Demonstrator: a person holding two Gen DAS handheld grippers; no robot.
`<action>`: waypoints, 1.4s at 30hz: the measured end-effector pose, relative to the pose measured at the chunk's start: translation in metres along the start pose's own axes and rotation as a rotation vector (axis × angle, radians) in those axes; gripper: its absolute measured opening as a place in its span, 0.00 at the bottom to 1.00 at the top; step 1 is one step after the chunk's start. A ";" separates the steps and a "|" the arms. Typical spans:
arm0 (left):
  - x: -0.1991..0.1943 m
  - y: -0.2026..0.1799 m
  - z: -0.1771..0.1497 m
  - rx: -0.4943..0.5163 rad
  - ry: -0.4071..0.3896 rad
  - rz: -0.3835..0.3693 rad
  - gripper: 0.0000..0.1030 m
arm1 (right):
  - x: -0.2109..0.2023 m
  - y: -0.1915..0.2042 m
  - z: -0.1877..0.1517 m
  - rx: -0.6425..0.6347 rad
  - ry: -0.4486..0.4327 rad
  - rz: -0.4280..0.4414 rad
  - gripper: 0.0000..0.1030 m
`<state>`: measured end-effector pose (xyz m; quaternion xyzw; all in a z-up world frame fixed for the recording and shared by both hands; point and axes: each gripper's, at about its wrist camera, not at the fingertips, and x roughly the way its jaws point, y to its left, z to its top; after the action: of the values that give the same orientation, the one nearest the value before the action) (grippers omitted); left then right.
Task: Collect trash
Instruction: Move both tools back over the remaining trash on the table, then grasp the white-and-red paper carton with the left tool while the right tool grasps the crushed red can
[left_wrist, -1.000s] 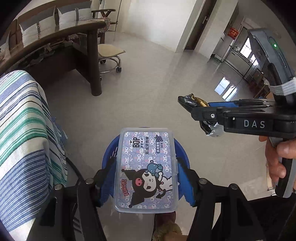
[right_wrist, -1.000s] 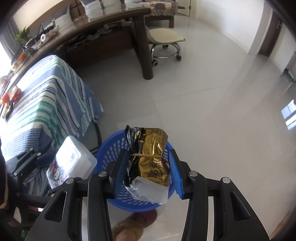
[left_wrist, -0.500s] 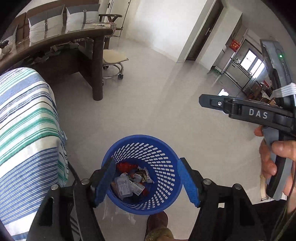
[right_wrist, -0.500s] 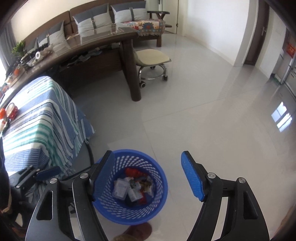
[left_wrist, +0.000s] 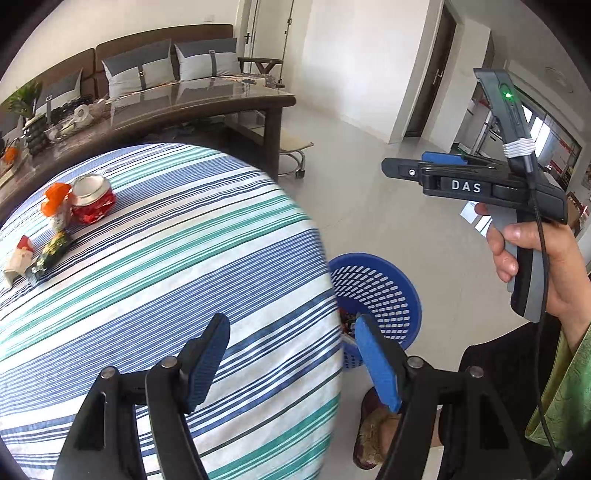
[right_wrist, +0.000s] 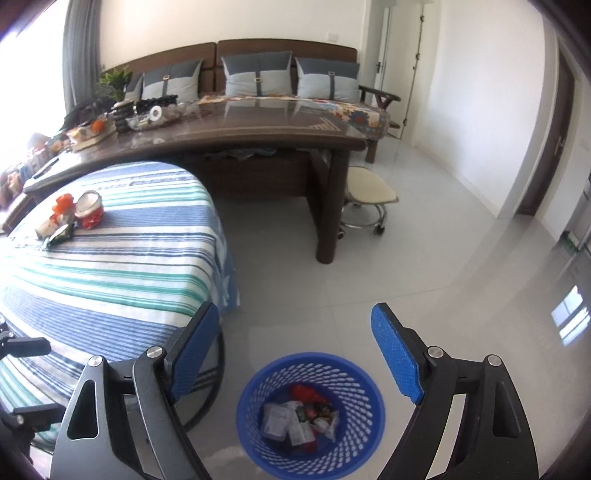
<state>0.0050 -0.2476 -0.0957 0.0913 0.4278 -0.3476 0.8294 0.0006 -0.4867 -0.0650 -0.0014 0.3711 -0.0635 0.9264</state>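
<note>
While several wrappers already lie in blue basket (right_wrist: 310, 413) on floor, job only part done. Left hand-held gripper (left_wrist: 291, 363) released, nothing between jaws, over striped tabletop (left_wrist: 166, 280). Right hand-held gripper (right_wrist: 295, 354) empty, jaws opening, above basket. Left: small clutter (left_wrist: 55, 221) at tabletop's far end — red jar, packets.

You have bright daylight in both views. In the right wrist view it comes from the window (right_wrist: 22, 66) at the left, which is overexposed to white. The glossy floor (right_wrist: 461, 266) reflects pale window patches. Fisheye lenses bend straight lines, and the corners go dark. The right wrist picture looks slightly soft; the left one is sharper.
</note>
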 end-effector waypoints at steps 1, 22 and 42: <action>-0.006 0.015 -0.006 -0.023 0.003 0.025 0.70 | 0.002 0.016 0.002 -0.016 -0.001 0.030 0.83; -0.042 0.301 0.051 -0.296 -0.074 0.339 0.70 | 0.053 0.237 -0.013 -0.319 0.089 0.342 0.83; -0.004 0.324 0.042 -0.294 0.007 0.370 0.29 | 0.060 0.218 0.001 -0.258 0.081 0.306 0.83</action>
<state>0.2424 -0.0240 -0.1136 0.0476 0.4527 -0.1234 0.8818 0.0697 -0.2776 -0.1157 -0.0609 0.4089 0.1261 0.9018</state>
